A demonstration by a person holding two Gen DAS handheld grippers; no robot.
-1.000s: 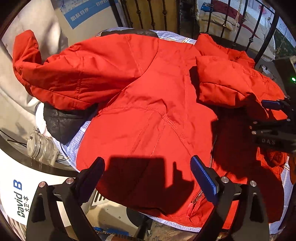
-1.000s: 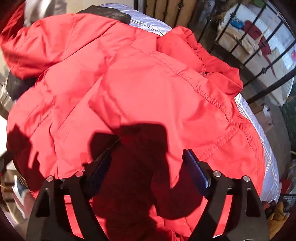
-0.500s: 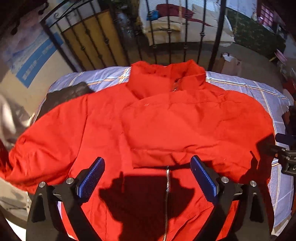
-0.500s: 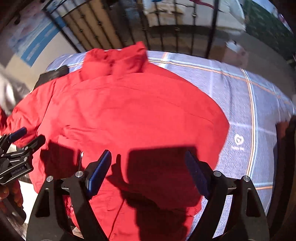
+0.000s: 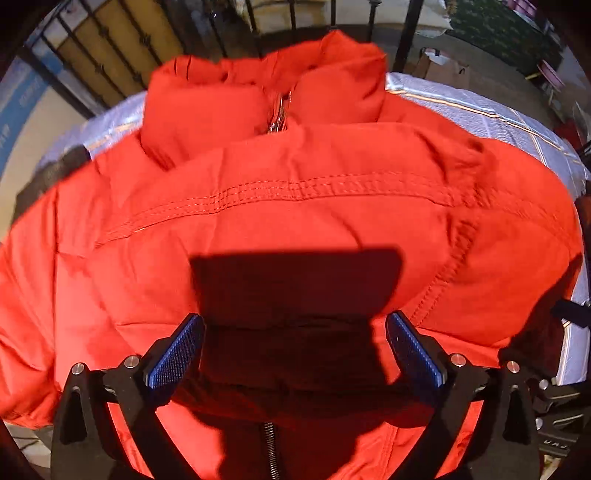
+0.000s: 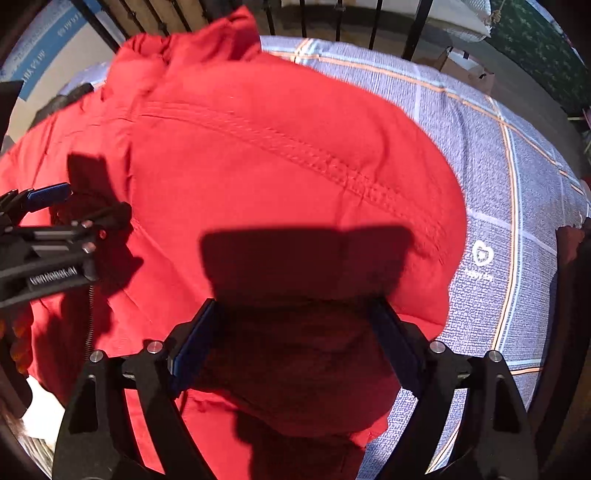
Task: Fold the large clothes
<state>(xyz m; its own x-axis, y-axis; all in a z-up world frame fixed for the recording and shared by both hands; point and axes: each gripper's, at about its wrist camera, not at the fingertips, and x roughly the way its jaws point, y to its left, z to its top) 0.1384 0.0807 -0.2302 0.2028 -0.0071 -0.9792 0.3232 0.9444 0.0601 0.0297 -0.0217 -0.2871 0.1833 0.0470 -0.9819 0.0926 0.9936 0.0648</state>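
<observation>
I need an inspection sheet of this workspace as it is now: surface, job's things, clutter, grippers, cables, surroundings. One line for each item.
Surface: checked blue-grey cloth with orange lines and a small heart logo.
Job's things: red jacket spread on the cloth, collar at the far edge, zipper near the camera.
Clutter: dark garment partly under the jacket at far left.
Grippers: left gripper above the jacket, jaws opening, holding nothing; right gripper likewise, jaws opening, empty.
Cables: nothing seen.
Surroundings: black metal railing; cardboard box beyond it.
</observation>
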